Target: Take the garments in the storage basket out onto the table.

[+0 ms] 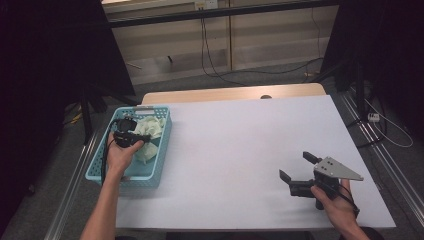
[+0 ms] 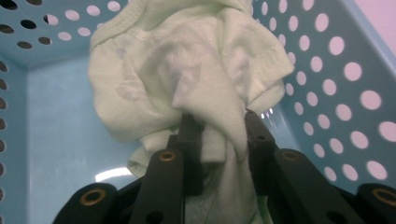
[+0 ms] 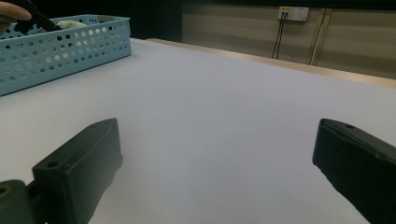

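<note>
pale green cloth (image 2: 187,70), soft, light and limp, bunched in the blue basket (image 1: 100,167) at the worktop's left, best pinched at a thick fold as the left tongs (image 1: 142,138) grasp it; right tongs (image 1: 296,167) released

One blue basket (image 1: 102,162) with holes in its sides; one pale green cloth (image 1: 150,129) in it; two black grippers, the left gripper (image 1: 131,137) and the right gripper (image 1: 298,168); one white table (image 1: 240,150); one wall socket (image 3: 293,13).
</note>
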`<action>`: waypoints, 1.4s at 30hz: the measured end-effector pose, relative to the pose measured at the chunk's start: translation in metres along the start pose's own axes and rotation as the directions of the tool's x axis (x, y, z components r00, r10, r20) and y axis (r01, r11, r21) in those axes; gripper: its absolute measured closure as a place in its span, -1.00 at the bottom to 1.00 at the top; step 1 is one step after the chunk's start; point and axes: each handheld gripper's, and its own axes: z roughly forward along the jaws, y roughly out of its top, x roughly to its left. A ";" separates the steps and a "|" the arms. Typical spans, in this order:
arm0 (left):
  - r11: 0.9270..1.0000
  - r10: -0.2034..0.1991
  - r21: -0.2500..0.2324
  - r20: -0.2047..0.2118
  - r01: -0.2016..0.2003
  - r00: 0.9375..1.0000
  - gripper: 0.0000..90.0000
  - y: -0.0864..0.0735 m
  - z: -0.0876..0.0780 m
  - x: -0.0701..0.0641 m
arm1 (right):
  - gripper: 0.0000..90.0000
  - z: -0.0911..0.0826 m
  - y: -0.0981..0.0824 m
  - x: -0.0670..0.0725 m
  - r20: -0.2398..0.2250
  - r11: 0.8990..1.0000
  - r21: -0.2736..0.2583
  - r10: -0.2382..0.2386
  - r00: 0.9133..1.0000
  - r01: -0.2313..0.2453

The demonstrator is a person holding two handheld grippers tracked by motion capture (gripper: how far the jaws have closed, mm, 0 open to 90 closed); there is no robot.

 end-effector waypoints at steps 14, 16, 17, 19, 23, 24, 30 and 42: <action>0.990 -0.004 -0.140 -0.004 0.004 1.000 0.64 -0.007 -0.022 -0.004 | -0.98 0.000 0.000 0.000 0.000 1.000 0.002 -0.008 1.000 0.008; 0.988 -0.009 -0.155 0.003 0.009 1.000 0.64 -0.008 -0.025 -0.003 | -0.98 0.000 0.000 0.000 0.002 1.000 0.001 -0.003 1.000 0.003; 0.987 -0.008 -0.159 0.000 0.008 1.000 0.64 -0.009 -0.026 -0.003 | -0.98 0.000 0.000 0.000 0.001 1.000 0.001 -0.002 1.000 0.002; 0.983 -0.012 -0.185 -0.002 0.012 1.000 0.64 -0.012 -0.029 -0.004 | -0.98 0.000 0.000 0.000 -0.001 1.000 0.004 -0.012 1.000 0.012; 0.972 -0.032 -0.231 0.006 0.033 0.999 0.64 -0.012 -0.037 -0.004 | -0.98 0.000 0.000 0.000 -0.001 1.000 0.002 -0.004 1.000 0.004; 0.971 -0.028 -0.238 0.003 0.028 1.000 0.64 -0.012 -0.038 -0.003 | -0.98 0.000 0.000 0.000 0.000 1.000 0.001 -0.004 1.000 0.004; 0.957 -0.023 -0.291 0.012 0.025 1.000 0.64 -0.015 -0.041 -0.004 | -0.98 0.001 0.000 0.000 -0.005 1.000 0.004 -0.011 1.000 0.011; 0.911 -0.024 -0.411 -0.015 0.015 1.000 0.63 -0.017 -0.050 -0.005 | -0.98 0.000 0.000 0.001 -0.006 1.000 0.001 -0.012 1.000 0.012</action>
